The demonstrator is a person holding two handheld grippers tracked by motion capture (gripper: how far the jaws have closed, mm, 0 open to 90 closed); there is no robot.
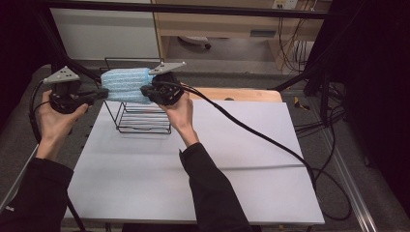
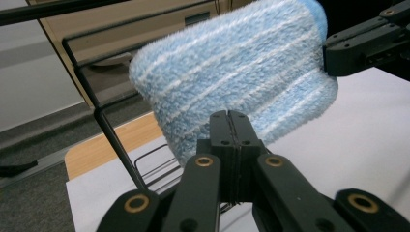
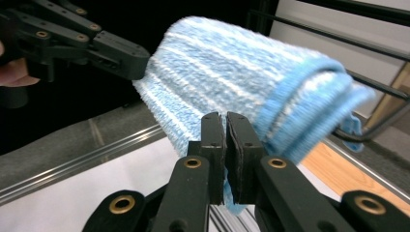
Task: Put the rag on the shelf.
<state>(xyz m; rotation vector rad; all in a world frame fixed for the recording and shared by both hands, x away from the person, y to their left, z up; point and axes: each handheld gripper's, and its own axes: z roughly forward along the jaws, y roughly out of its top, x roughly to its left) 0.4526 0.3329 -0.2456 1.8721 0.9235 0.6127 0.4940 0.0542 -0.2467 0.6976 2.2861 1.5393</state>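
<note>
A fluffy light-blue towel with white stripes (image 1: 125,85) hangs folded above a black wire rack (image 1: 143,120) at the back of the white table. My left gripper (image 1: 104,92) is shut on the towel's left end, and my right gripper (image 1: 144,90) is shut on its right end. In the left gripper view the towel (image 2: 232,77) fills the middle, the jaws (image 2: 231,121) are pinched on its lower edge, and the right gripper's fingers (image 2: 367,46) hold the far end. In the right gripper view the jaws (image 3: 225,123) clamp the towel (image 3: 241,77), with the left gripper's fingers (image 3: 96,46) beyond.
The rack's thin top bars (image 2: 145,24) run just behind the towel. A wooden board (image 1: 241,94) lies at the back edge of the white table (image 1: 203,179). A black cable (image 1: 261,135) trails from the right gripper across the table to the right.
</note>
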